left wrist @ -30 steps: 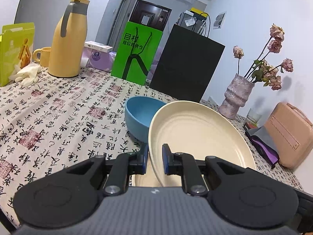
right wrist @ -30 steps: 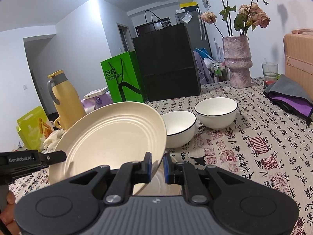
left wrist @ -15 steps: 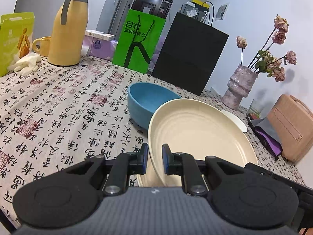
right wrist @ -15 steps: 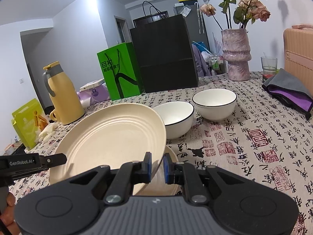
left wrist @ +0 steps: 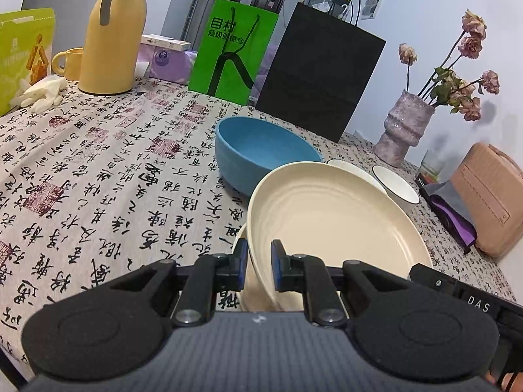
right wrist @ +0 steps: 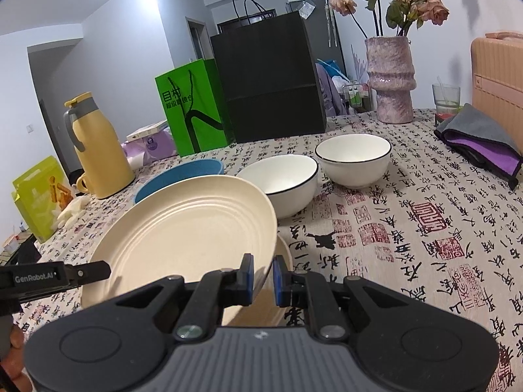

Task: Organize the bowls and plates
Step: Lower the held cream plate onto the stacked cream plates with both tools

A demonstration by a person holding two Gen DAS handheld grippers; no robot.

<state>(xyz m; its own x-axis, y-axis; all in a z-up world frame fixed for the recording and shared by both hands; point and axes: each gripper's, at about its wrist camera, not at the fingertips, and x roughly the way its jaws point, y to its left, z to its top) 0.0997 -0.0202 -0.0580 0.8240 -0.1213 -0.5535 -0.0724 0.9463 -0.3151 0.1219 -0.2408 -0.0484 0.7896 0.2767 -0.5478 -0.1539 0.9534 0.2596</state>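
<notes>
A ridged cream plate (left wrist: pixel 333 225) (right wrist: pixel 186 232) hangs tilted just above the table, held by two opposite rims. My left gripper (left wrist: pixel 258 258) is shut on its left rim. My right gripper (right wrist: pixel 263 272) is shut on its right rim. Under it lies a second cream plate (left wrist: pixel 251 294) (right wrist: pixel 285 251) on the tablecloth, mostly hidden. Just behind stands a blue bowl (left wrist: pixel 261 153) (right wrist: pixel 173 176). Two white bowls with black rims (right wrist: pixel 281 179) (right wrist: pixel 354 158) stand to its right.
A yellow jug (left wrist: pixel 111 32), mug, snack box and white gloves crowd the back left. A green bag (left wrist: pixel 232 52) and a black bag (left wrist: pixel 320 78) stand at the back. On the right are a vase (right wrist: pixel 390 78), a glass, a folded cloth (right wrist: pixel 480 143) and a tan case (left wrist: pixel 490 196).
The held plate has tipped flatter and sits lower in both views. More of the blue bowl and the white bowls shows behind it. Both grips are unchanged.
</notes>
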